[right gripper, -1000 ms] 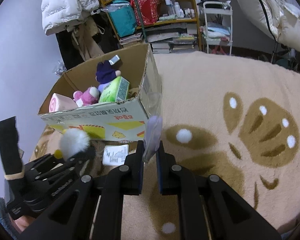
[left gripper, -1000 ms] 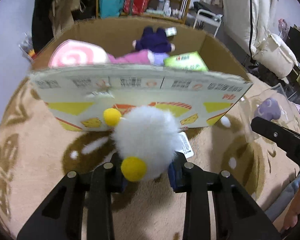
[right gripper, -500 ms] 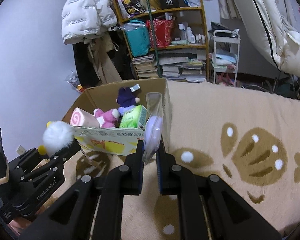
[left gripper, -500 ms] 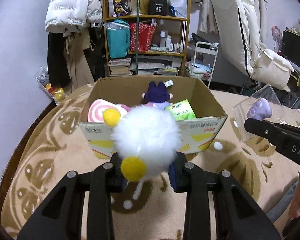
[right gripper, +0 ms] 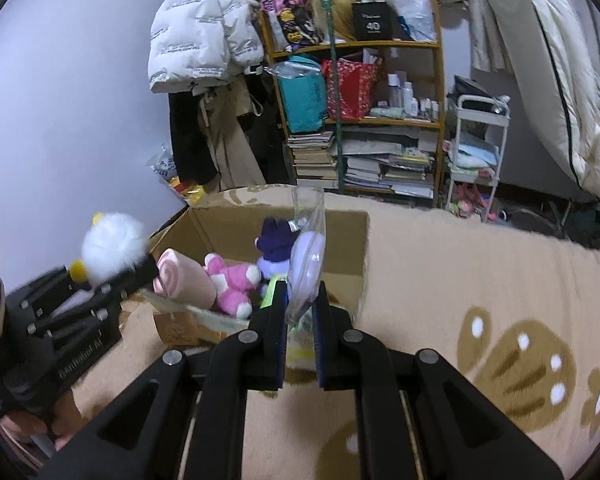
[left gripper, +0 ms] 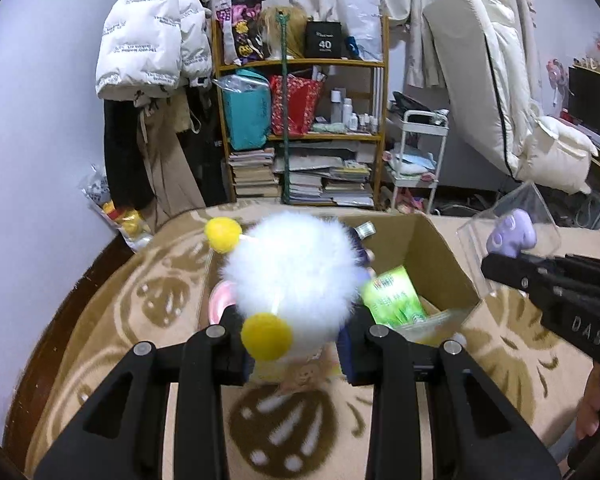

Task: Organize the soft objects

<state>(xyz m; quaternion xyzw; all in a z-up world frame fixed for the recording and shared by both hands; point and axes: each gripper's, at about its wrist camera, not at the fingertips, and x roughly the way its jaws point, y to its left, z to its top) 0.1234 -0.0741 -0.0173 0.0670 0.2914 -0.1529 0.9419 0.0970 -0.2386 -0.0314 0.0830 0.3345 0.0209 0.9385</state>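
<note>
White pompom toy [left gripper: 292, 276] (box [left gripper: 440, 264] contents half-hidden)

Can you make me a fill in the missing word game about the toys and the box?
1. The left gripper is shut on a fluffy ball that is ____ with yellow pompoms.
2. The right gripper pinches a clear bag holding a ____ toy.
3. The pink plush lies inside the ____ box.

Missing words: white; purple; cardboard
</note>
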